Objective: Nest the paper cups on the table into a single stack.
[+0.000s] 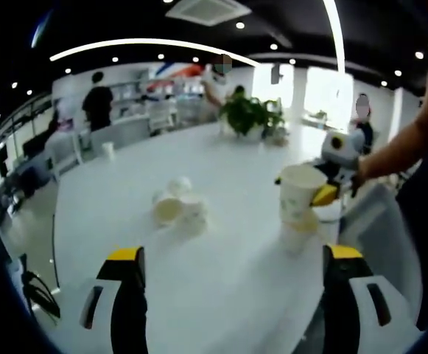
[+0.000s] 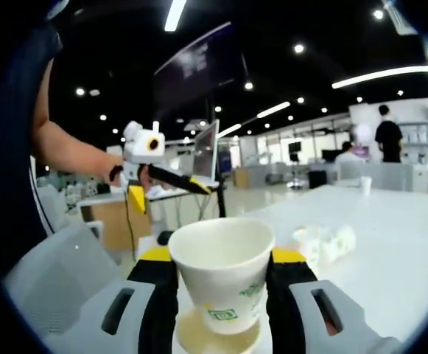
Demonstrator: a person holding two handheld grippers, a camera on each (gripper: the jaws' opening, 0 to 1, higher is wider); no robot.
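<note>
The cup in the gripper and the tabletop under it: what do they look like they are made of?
The held cup looks like thin matte paper: off-white wall, rolled rim, green printed mark low on its side. The right gripper is shut on it, above another cup standing on the table. The table seems a smooth white laminate or similar hard surface, faintly glossy, since it mirrors the ceiling lights; the exact material is unclear.

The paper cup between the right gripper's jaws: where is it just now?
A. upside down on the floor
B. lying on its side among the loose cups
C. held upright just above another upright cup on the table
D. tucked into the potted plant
C: in the right gripper view the held cup sits upright between the jaws of the right gripper over the open rim of a second cup; the left gripper view shows the same pair.
</note>
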